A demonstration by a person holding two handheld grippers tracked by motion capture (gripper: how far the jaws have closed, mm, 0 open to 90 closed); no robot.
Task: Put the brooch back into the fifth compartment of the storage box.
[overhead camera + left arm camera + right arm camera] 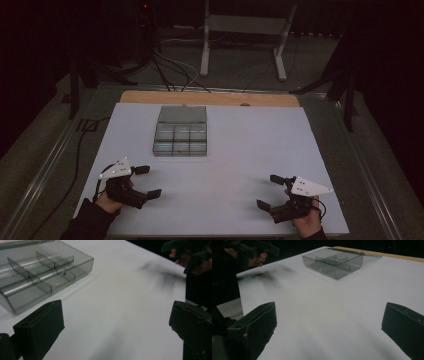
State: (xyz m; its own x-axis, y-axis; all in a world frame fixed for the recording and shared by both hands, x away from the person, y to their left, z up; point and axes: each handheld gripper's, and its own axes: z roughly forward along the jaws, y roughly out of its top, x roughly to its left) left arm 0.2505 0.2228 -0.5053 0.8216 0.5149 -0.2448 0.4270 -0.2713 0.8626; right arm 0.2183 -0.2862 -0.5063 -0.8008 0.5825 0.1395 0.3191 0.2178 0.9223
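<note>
High view: white table (225, 165), dim room.
Box: clear grey compartment box (180, 138) toward the far side, left of centre, lid (182, 114) laid open behind it.
Left gripper (149, 181): near left corner, jaws spread wide, nothing between them.
Right gripper (269, 191): near right corner, jaws wide apart, empty.
Spacing: both well apart from the box.

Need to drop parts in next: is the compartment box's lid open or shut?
Open. The compartment box shows its dividers uncovered from above, and its lid lies flat behind it on the table.
</note>
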